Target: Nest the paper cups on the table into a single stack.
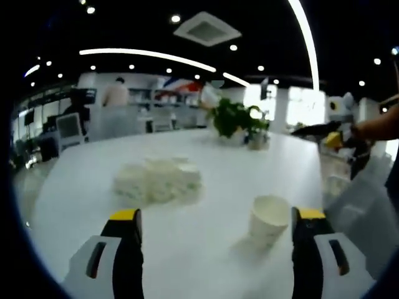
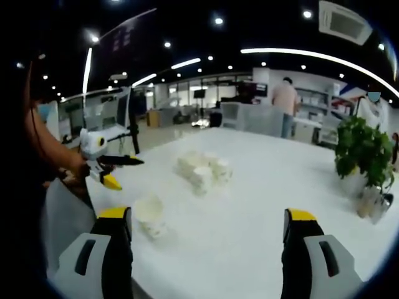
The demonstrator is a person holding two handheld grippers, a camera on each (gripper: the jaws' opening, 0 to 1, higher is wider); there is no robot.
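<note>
We hold both hand-held grippers above the white desk (image 1: pixel 206 249), and both stand wide open with nothing between the jaws. In the left gripper view, the left hand-held gripper (image 1: pixel 215 233) looks over a single paper cup (image 1: pixel 269 219) that stands upright, mouth up, just inside its right jaw and a little ahead. Farther ahead and toward the left jaw sits the cluster of paper cups (image 1: pixel 159 180), close together; we cannot count them. In the right gripper view, the same single paper cup (image 2: pixel 149 215) stands beside the left jaw of the right hand-held gripper (image 2: pixel 206 230), and the cluster (image 2: pixel 202 168) is beyond it. The left hand-held gripper (image 2: pixel 103 159) shows there too, well to the side. We judge that either gripper needs only a small sideways shift to bring the upright cup between its jaws. A potted plant (image 1: pixel 237 121) stands at the far side.
</note>
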